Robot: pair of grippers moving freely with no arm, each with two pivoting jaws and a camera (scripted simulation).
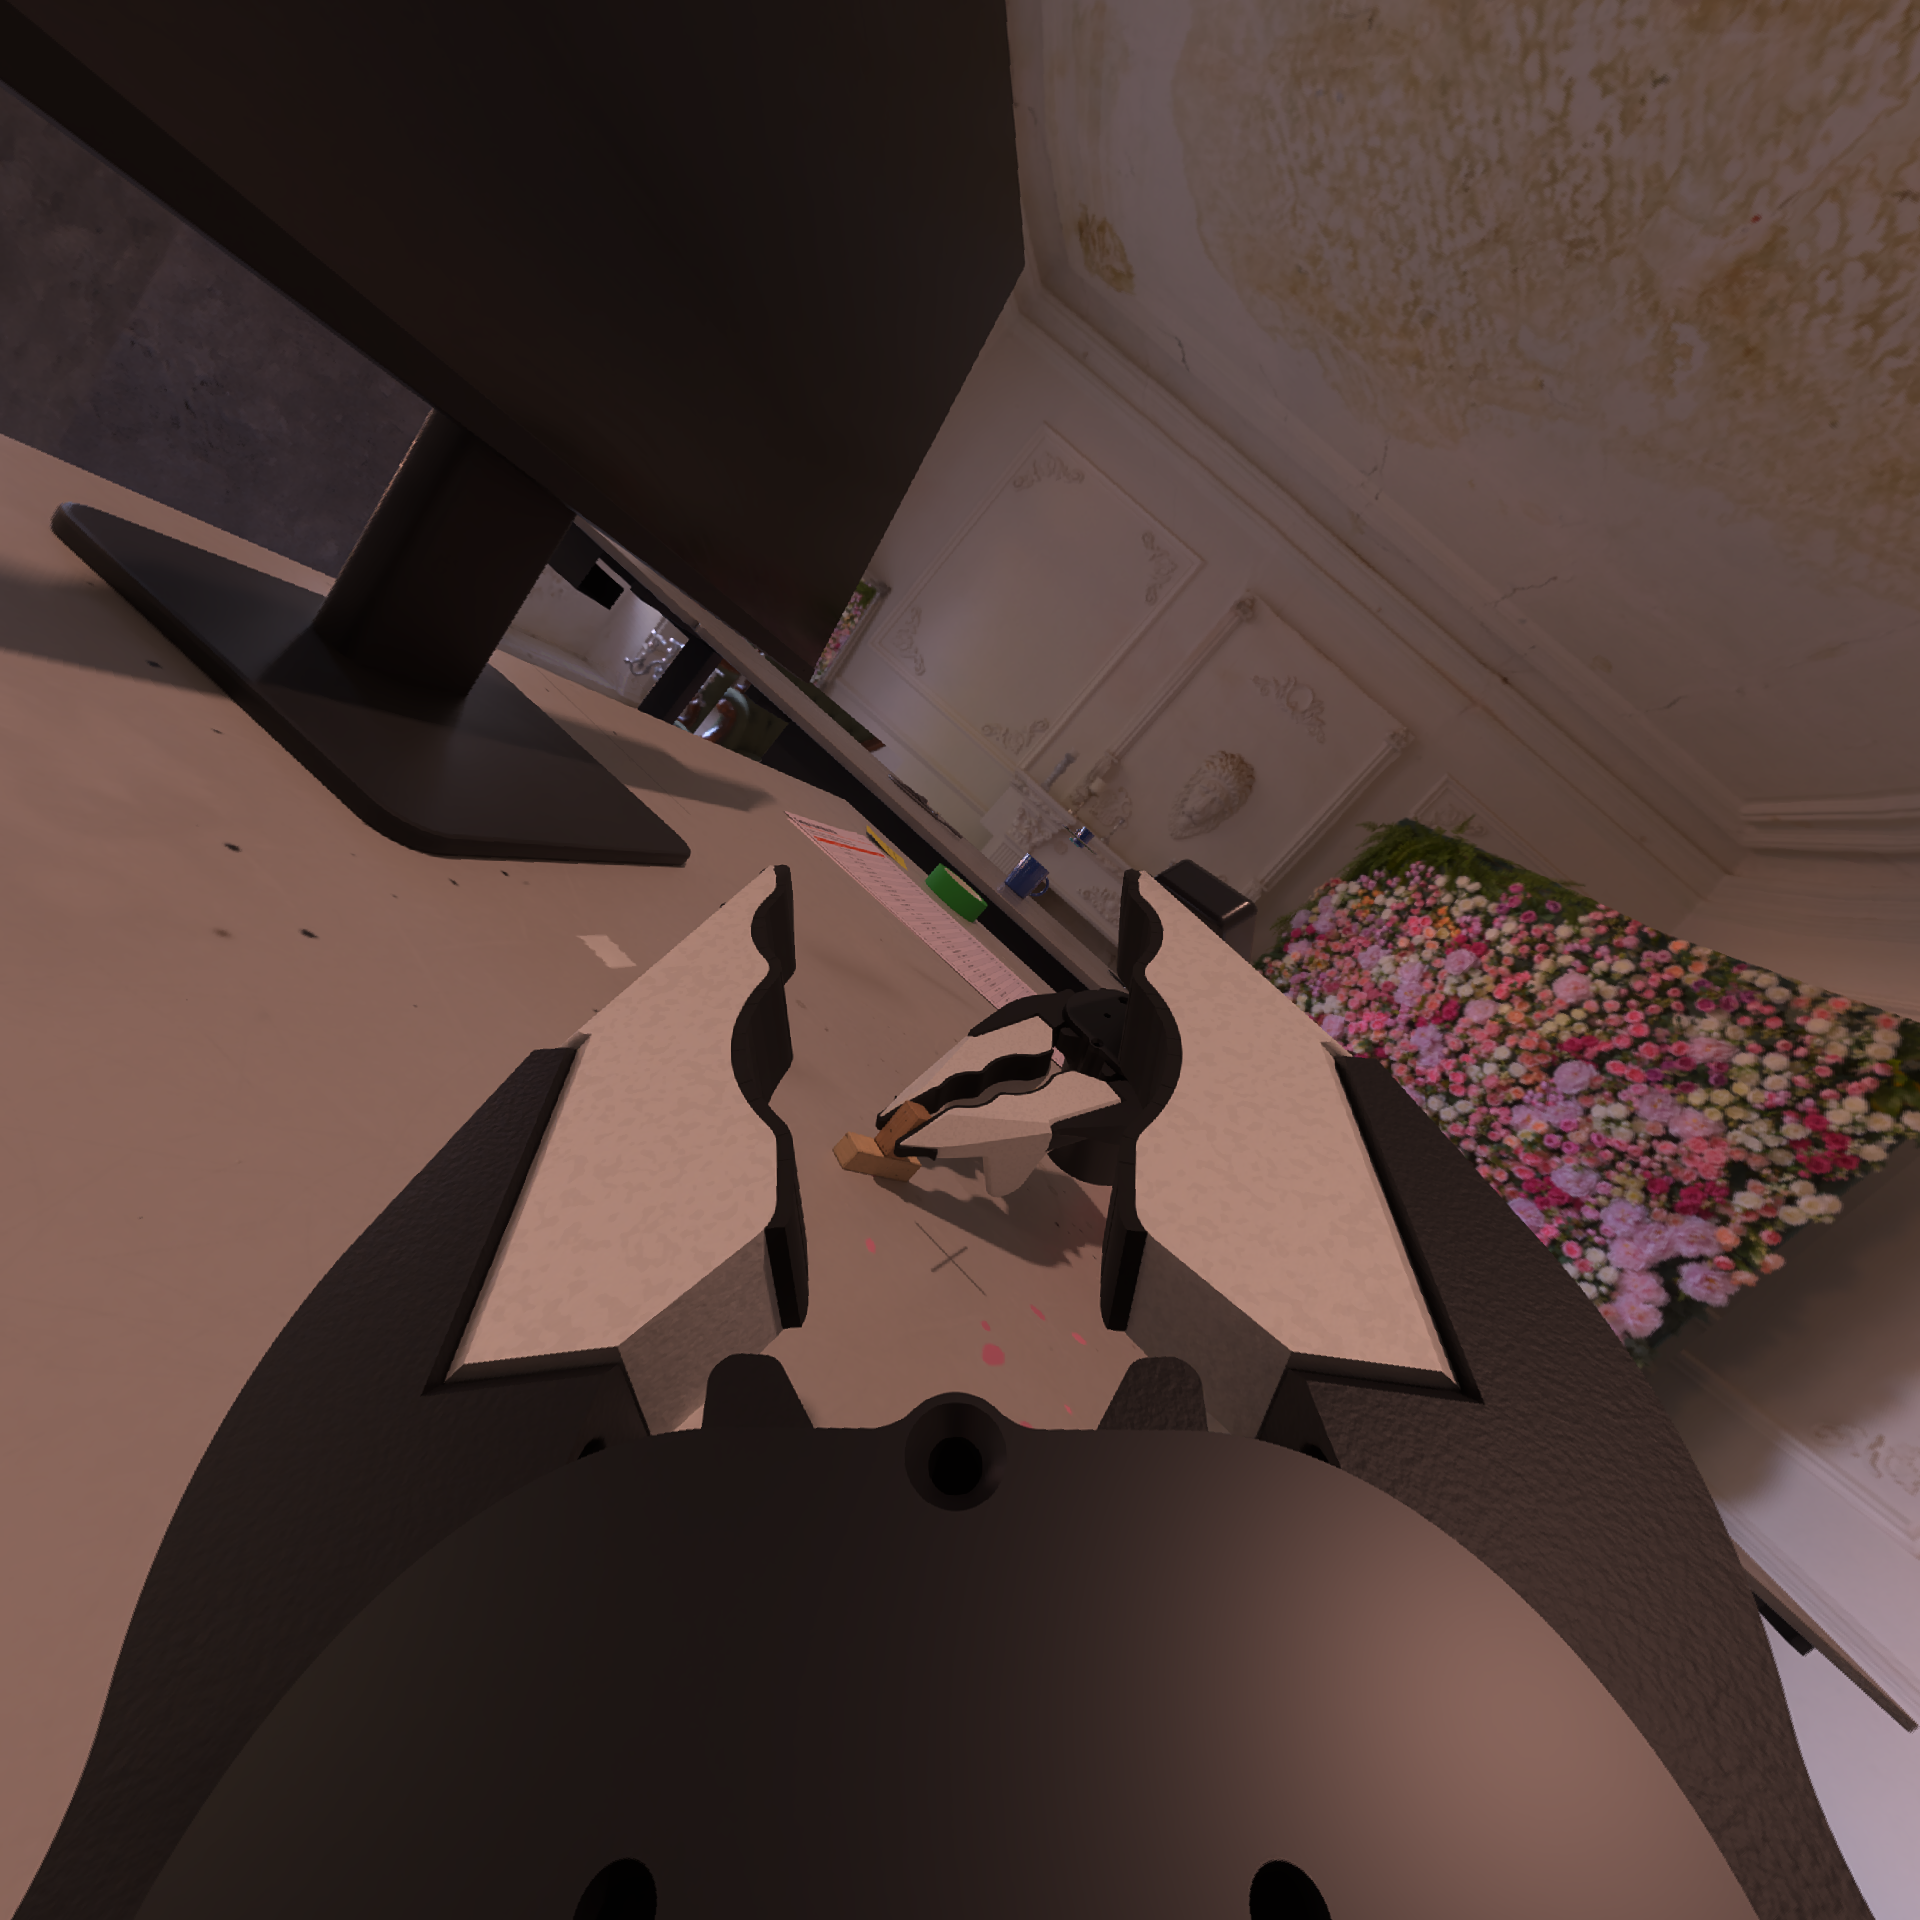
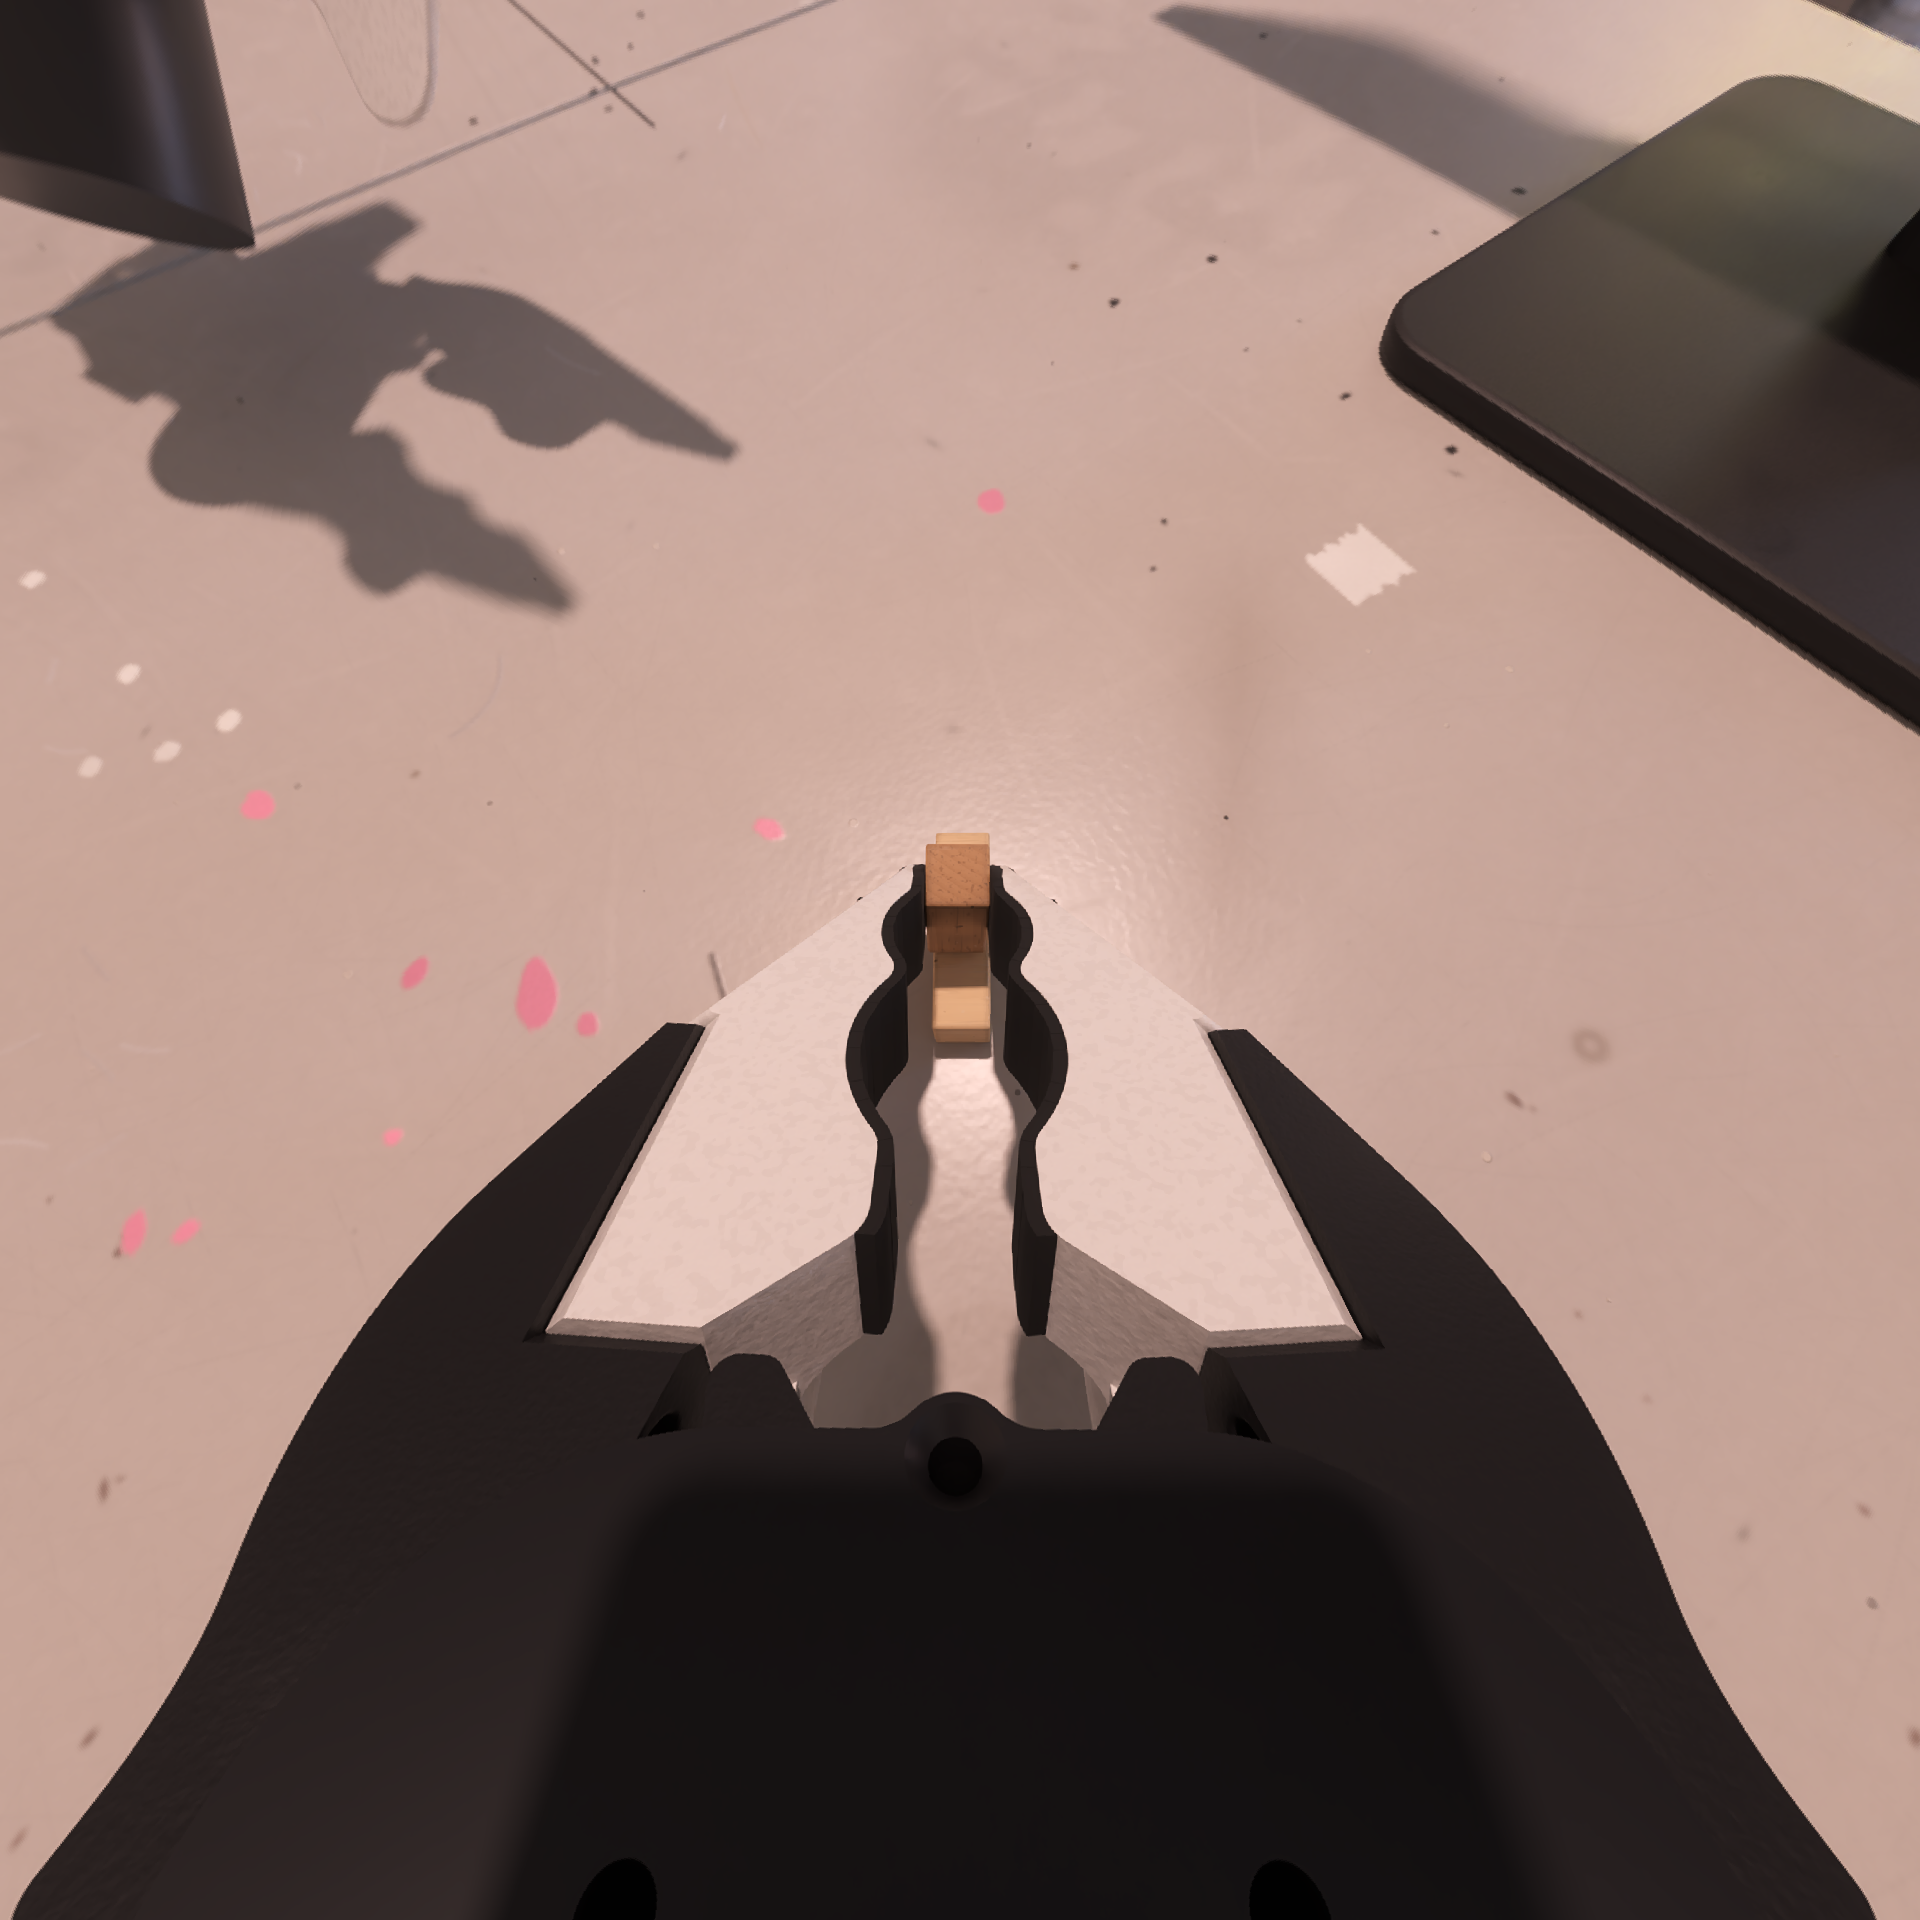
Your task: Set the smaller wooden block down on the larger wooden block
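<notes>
My right gripper (image 2: 958,878) is shut on the smaller wooden block (image 2: 956,871), an orange-tan cube held at its fingertips. The larger, paler wooden block (image 2: 961,1013) lies on the table right beneath it and shows through the gap between the fingers. In the left wrist view the right gripper (image 1: 909,1127) tilts down and holds the smaller block (image 1: 906,1120) on or just above the larger block (image 1: 864,1155); I cannot tell if they touch. My left gripper (image 1: 954,883) is open and empty, well back from the blocks and pointing toward them.
A black monitor (image 1: 623,260) on a flat black stand (image 1: 416,748) (image 2: 1662,364) stands to one side. A green roll (image 1: 961,896) and a blue mug (image 1: 1029,876) sit near the table's far edge. A dark object (image 2: 125,135) hangs over the table's corner.
</notes>
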